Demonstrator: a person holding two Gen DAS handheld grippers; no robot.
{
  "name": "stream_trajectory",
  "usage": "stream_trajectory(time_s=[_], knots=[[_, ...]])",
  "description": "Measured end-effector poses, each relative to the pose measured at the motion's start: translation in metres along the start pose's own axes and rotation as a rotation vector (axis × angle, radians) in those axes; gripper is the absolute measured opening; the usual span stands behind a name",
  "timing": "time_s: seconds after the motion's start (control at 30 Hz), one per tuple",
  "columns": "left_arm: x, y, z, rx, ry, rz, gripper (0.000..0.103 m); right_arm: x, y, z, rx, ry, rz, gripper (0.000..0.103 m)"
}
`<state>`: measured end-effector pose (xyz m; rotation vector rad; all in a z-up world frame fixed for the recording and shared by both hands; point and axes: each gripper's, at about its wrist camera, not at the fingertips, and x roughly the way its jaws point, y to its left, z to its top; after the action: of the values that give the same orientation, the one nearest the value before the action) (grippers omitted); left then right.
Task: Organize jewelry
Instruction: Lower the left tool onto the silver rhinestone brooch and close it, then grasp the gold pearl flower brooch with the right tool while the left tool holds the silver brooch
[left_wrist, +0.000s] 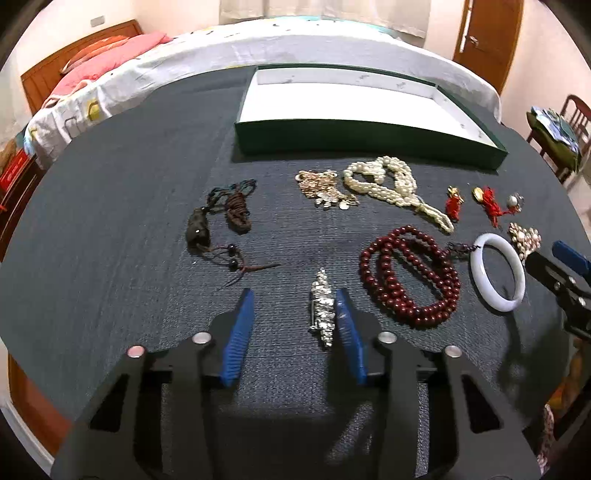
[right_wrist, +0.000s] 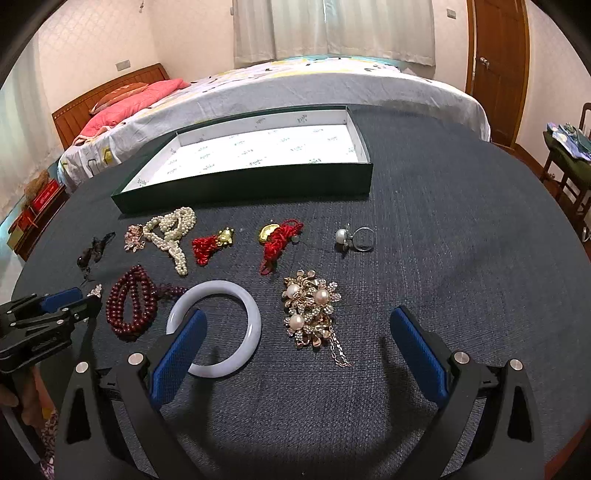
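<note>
Two grippers are hovering low over a dark cloth (left_wrist: 110, 229) laid with jewelry. Left gripper (left_wrist: 295, 328): jaws standing apart, a silver clip (left_wrist: 322, 308) lying on the cloth between them, just beside the right pad, contact not clear. Right gripper (right_wrist: 295, 350): jaws standing wide apart, nothing clamped; its left finger is overlapping the near-left rim of a white bangle (right_wrist: 216, 328), and a pearl brooch (right_wrist: 312, 314) is lying between the fingers, farther out.

Items lying on the cloth:
- Red bead strand (left_wrist: 410, 277), coiled, right of the clip and just left of the bangle.
- Dark cord bundle (left_wrist: 221, 221), far left.
- Gold coin chain (left_wrist: 325, 188), beyond the clip.
- Pearl necklace (left_wrist: 395, 188), heaped, just right of the chain.
- Two red tassel charms (right_wrist: 212, 245) and (right_wrist: 280, 236), right of the pearls, each with a gold piece.
- Pearl ring (right_wrist: 354, 238), farthest right.

Green tray (right_wrist: 243, 186), white-lined, is sitting at the far edge of the cloth, holding no jewelry. A bed (right_wrist: 295, 85) is standing beyond it.
</note>
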<state>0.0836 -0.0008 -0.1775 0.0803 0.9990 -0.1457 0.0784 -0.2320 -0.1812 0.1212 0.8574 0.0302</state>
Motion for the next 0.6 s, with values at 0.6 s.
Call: stream_trajectory(time_s=[0.6], knots=[[-0.008, 0.001, 0.005, 0.037, -0.034, -0.005, 0.013, 0.005, -0.011, 0.003, 0.023, 0.007, -0.009, 0.096]])
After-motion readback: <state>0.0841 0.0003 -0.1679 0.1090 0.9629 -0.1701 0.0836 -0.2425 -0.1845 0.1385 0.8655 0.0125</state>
